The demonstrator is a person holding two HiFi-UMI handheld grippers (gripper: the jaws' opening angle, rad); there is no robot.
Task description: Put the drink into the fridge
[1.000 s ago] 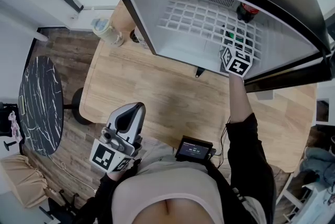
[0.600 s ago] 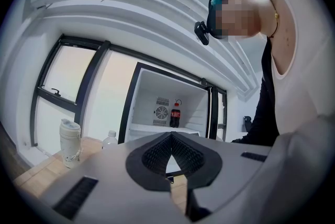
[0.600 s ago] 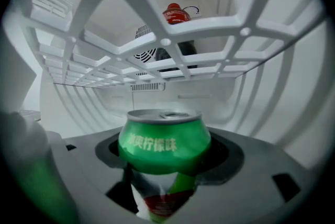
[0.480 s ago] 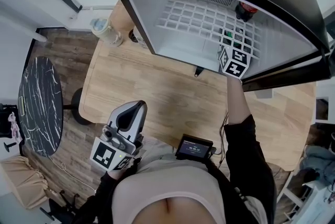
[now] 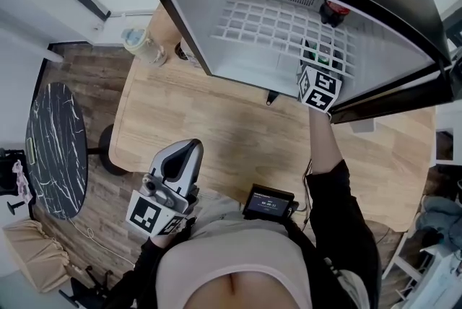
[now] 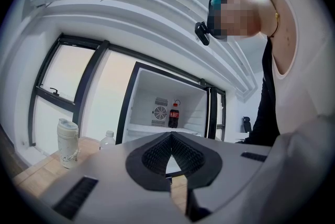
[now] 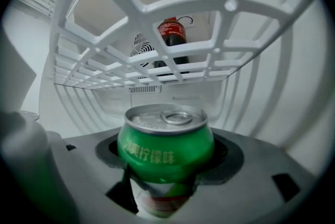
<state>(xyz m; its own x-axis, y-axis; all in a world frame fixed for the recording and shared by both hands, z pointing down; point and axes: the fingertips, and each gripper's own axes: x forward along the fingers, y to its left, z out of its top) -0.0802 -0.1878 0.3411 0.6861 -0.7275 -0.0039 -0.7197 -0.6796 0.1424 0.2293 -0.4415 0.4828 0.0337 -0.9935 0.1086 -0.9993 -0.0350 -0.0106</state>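
Evidently little has changed: over the last second the right hand-held gripper (image 7: 165,182) has only drifted slightly toward the fridge mouth. It still pinches the green can (image 7: 165,150) under the wire shelf (image 7: 172,53) inside the fridge (image 5: 189,27). So the drink looks placed but not released. The left hand-held gripper (image 6: 171,163), jaws pressed together on nothing, idles near the surface (image 5: 216,134).

You stand at a pale wooden bench (image 5: 216,127) on a dark plank floor (image 5: 86,69). A round black marble table (image 5: 54,145) sits to your left. Dark-framed windows (image 6: 63,81) glow with daylight in a white wall.
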